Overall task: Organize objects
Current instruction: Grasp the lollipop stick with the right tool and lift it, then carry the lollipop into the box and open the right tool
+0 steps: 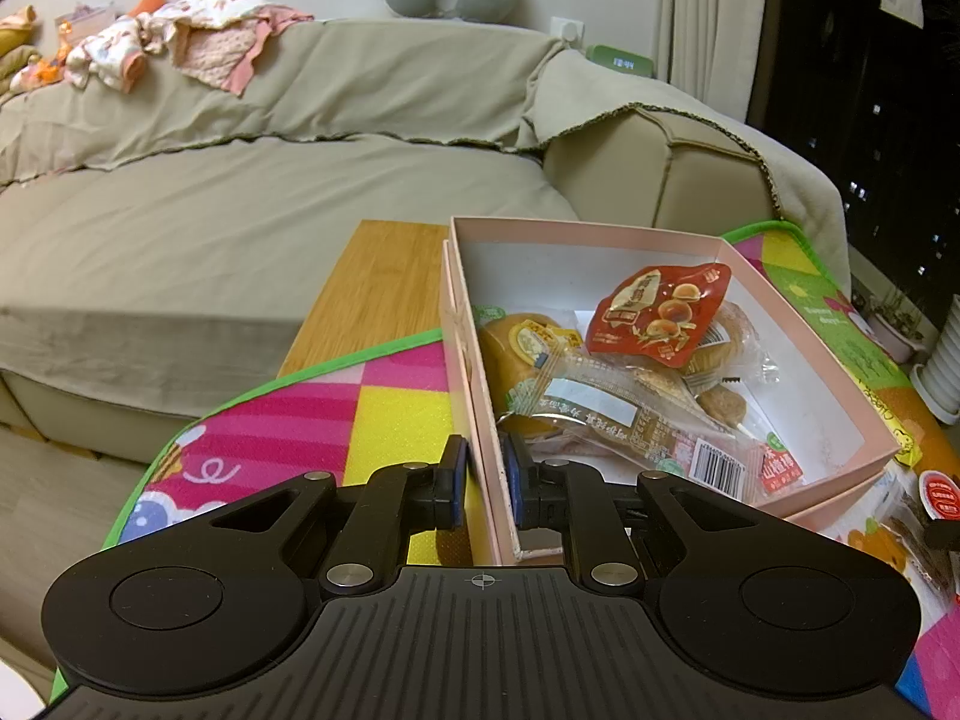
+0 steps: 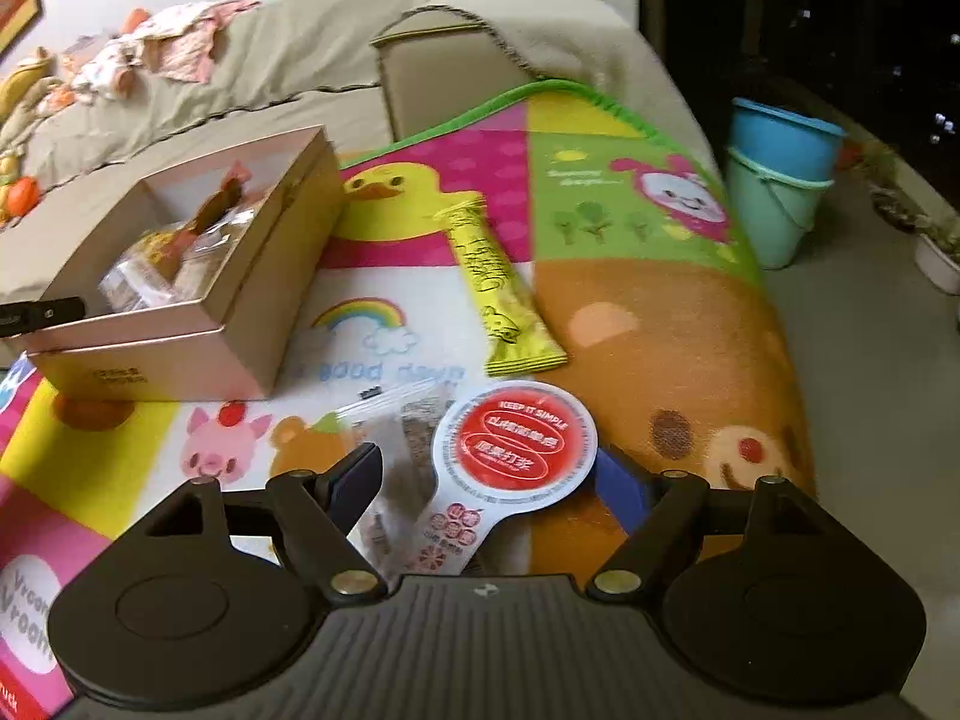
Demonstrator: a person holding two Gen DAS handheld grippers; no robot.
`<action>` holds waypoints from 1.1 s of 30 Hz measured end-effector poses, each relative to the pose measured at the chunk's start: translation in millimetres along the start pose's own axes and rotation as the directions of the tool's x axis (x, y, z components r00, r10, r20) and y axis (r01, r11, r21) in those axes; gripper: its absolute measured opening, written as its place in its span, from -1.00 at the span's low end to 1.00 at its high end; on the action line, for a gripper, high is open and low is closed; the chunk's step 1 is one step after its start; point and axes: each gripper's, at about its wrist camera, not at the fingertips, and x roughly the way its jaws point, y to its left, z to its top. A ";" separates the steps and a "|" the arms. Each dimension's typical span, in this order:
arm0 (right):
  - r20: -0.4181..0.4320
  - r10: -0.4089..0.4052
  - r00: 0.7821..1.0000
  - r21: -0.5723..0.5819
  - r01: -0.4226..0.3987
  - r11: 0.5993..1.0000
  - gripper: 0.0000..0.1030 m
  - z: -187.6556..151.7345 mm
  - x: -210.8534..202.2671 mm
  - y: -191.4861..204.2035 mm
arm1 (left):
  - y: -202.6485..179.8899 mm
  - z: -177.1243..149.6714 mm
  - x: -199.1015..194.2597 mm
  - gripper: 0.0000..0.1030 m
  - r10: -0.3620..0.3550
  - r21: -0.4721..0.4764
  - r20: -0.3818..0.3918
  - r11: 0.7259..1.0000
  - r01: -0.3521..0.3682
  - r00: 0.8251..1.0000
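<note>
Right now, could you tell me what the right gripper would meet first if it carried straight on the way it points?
Most likely the round red-and-white foil-lidded snack cup, which sits between the open right gripper fingers, apparently untouched. Depth is unclear, but the clear snack packet beside it lies close too.

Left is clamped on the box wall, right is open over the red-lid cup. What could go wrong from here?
1. The right gripper jaws straddle both the red-lid cup and the clear snack packet; closing may catch both, or slip on the foil tab.
2. The left gripper pinches only one thin wall of the pink box; a bump could bend it.
3. The yellow stick pack lies on the route to the box.
</note>
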 end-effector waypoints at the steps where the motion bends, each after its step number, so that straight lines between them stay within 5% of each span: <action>1: 0.001 -0.006 1.000 -0.011 0.006 1.000 0.51 -0.2 1.0 1.6 | 0.1 -0.1 0.0 -0.69 0.000 0.000 0.000 1.000 0.000 1.000; 5: 0.002 -0.040 0.999 -0.057 0.040 0.998 0.12 -1.5 -3.4 4.1 | 0.2 -0.2 0.0 -0.70 0.000 -0.001 0.001 1.000 0.000 1.000; 15: 0.019 0.069 0.997 -0.086 -0.067 0.994 0.10 10.0 -55.5 24.6 | -1.1 0.0 -0.3 -0.70 -0.001 -0.002 0.000 1.000 0.001 1.000; 20: 0.128 0.107 0.986 -0.152 -0.088 0.984 0.10 46.0 -99.2 46.6 | -1.8 0.7 0.4 -0.69 -0.006 -0.005 -0.001 1.000 0.006 1.000; 27: 0.274 0.229 0.934 -0.242 -0.164 0.956 0.10 121.1 -149.0 94.4 | -0.7 1.2 1.9 -0.68 -0.016 -0.013 0.001 1.000 0.016 1.000; 30: 0.295 0.282 0.913 -0.259 -0.208 0.943 0.10 148.0 -145.9 119.0 | 0.2 1.1 2.2 -0.68 -0.016 -0.013 0.001 1.000 0.016 1.000; 33: 0.274 0.288 0.918 -0.286 -0.208 0.935 0.10 162.1 -117.3 147.7 | -0.7 1.4 2.6 -0.68 -0.018 -0.010 0.002 1.000 0.018 1.000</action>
